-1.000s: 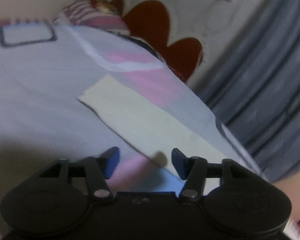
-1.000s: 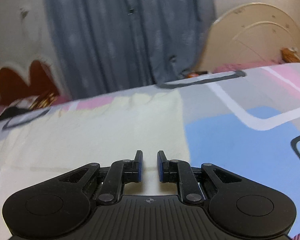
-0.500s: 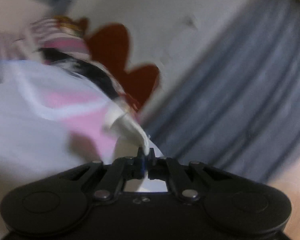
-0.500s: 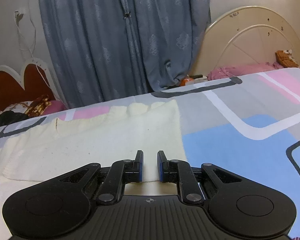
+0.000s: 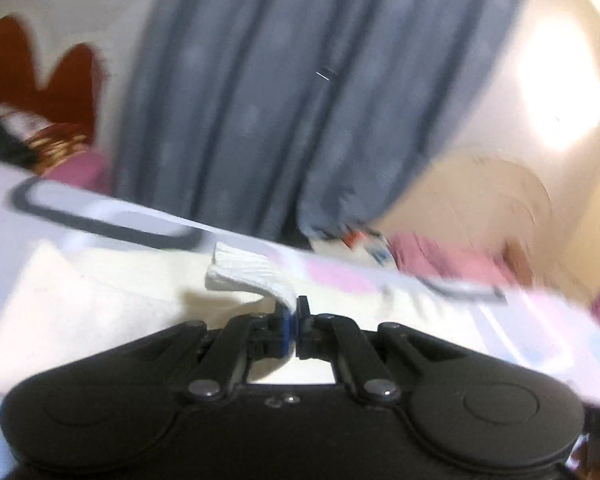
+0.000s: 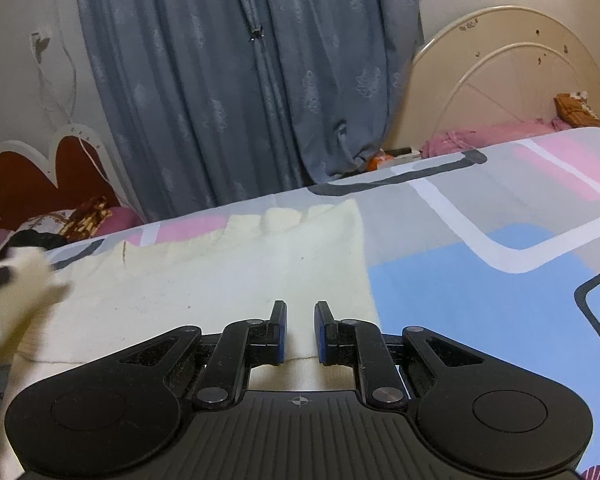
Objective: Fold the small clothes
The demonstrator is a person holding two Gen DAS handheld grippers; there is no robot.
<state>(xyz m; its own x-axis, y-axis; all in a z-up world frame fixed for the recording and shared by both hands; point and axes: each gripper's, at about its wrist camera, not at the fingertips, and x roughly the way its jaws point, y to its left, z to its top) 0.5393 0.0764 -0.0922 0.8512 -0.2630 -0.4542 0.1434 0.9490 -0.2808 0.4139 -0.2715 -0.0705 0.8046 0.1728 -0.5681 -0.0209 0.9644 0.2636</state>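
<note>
A cream knitted garment point(image 6: 240, 272) lies flat on the patterned bed sheet point(image 6: 480, 300). My left gripper point(image 5: 294, 312) is shut on a ribbed edge of the garment point(image 5: 244, 270) and holds it up over the rest of the cloth point(image 5: 100, 304). In the right wrist view that lifted cloth is a cream blur point(image 6: 28, 292) at the far left. My right gripper point(image 6: 300, 328) hangs low over the garment's near right corner. Its jaws stand slightly apart, and the cloth lies under them, not between the pads.
A grey-blue curtain point(image 6: 240, 80) hangs behind the bed. A red scalloped headboard point(image 6: 40, 176) and patterned pillows point(image 6: 80, 216) are at the left. A cream arched headboard point(image 6: 500, 80) with pink bedding stands at the back right. Bare sheet lies right of the garment.
My left gripper shut on the garment's edge, then swung fast to the right with it lifted; its view turned from the red headboard to the curtain. The right gripper stayed still.
</note>
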